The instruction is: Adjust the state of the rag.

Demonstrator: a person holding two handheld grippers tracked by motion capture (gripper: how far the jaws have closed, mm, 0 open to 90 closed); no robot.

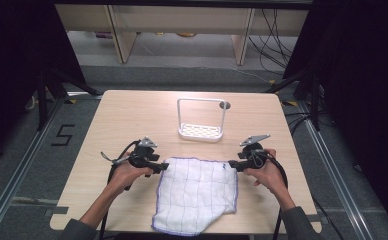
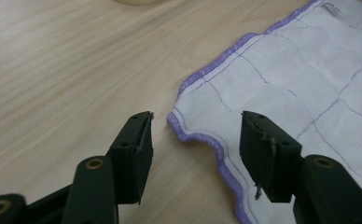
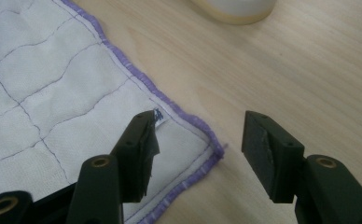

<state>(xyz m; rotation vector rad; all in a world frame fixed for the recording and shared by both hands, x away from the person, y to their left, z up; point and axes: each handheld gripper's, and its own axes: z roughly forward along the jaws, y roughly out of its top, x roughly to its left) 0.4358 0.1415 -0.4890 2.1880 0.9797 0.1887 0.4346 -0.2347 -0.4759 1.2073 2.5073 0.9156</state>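
While both hands rest low on the pale wooden table (image 1: pixel 127 112), the white quilted cloth with purple stitched hem (image 1: pixel 197 192) lies flat on the near half of it, between the 2 grippers, its lower edge reaching toward the table's near rim. At the cloth's far left corner sits the left gripper (image 1: pixel 161 167); the left gripper view shows its 2 black jaws standing apart, with the wavy purple hem (image 2: pixel 195 135) lying in the gap between them and neither pad pressing on it. At the far right corner sits the right gripper (image 1: pixel 232 165), jaws likewise apart; in the right gripper view one jaw hovers over the cloth (image 3: pixel 53 93) near its small blue label (image 3: pixel 158 114), the other over bare wood, with the corner point between them. Nothing is clamped on either side. Judgement: the symmetric placement, 1 gripper per far corner, suits handling the cloth by its 2 corners, either for spreading or for folding; with the cloth flat and unheld, the far edge appears laid out square. Beyond the cloth, well apart from it, stands a white perforated tray with a bent metal frame (image 1: pixel 201 131), untouched. Risk noted: the left corner's hem is rippled, so a pinch there may catch only 1 layer of edge.
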